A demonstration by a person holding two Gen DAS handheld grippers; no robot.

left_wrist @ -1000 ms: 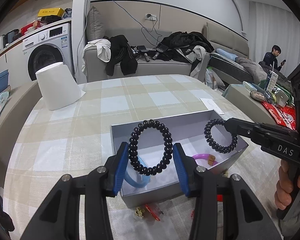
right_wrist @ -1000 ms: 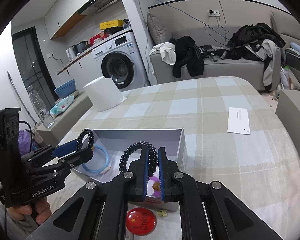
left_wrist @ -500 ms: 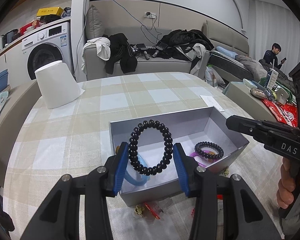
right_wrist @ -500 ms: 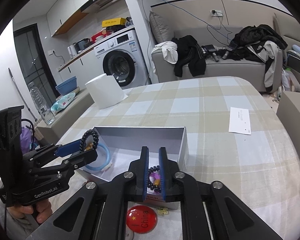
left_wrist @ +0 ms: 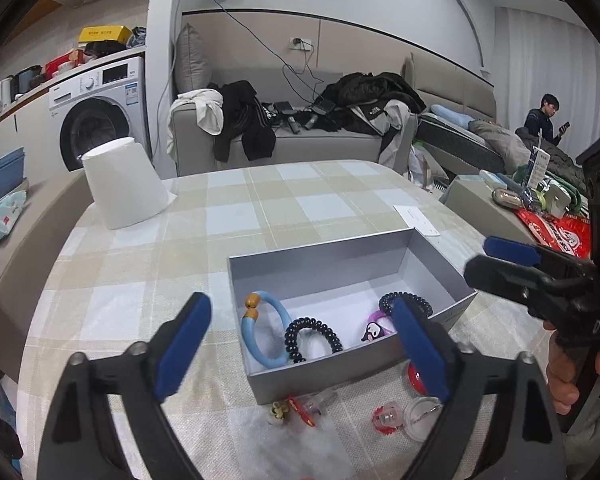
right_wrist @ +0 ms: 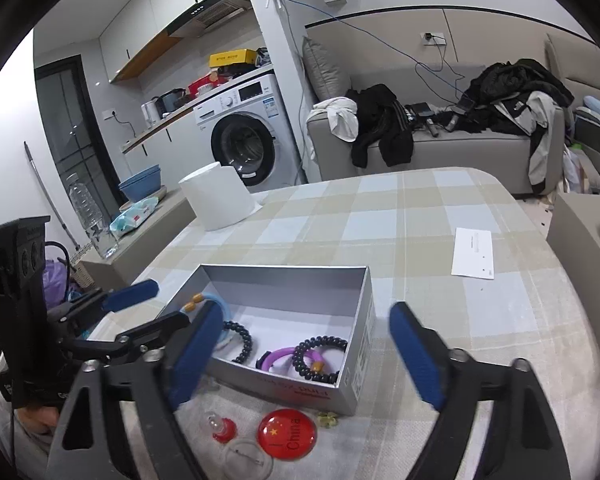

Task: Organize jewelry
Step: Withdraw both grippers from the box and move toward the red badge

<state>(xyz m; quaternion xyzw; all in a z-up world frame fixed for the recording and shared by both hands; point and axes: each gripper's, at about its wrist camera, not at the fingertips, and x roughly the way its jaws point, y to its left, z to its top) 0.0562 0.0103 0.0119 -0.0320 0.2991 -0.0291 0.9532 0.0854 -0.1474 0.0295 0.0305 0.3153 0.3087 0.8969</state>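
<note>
An open grey box (left_wrist: 320, 264) sits on the checked tablecloth. In it lie a light blue bangle (left_wrist: 264, 332), a black beaded bracelet (left_wrist: 312, 338), a second black bracelet (left_wrist: 404, 300) and a purple ring (left_wrist: 374, 320). My left gripper (left_wrist: 300, 306) hovers over the box's near edge, its jaws opening wide with nothing pressed between the pads. My right gripper (right_wrist: 306, 312) is likewise opening above the box (right_wrist: 284, 270), clear of the black bracelets (right_wrist: 320, 358) below. Each gripper shows in the other's view, the right gripper (left_wrist: 490, 262) and the left gripper (right_wrist: 160, 306).
Loose items lie in front of the box: a red round badge (right_wrist: 287, 434), a clear badge, a red clip (right_wrist: 220, 426). A white paper roll (left_wrist: 124, 188) stands at the table's far left, a paper slip (right_wrist: 473, 253) at the right. A person (left_wrist: 544, 120) sits far right.
Both grippers went from shut on a black bracelet to wide open. The two black bracelets dropped into the box, the right one first and then the left.
</note>
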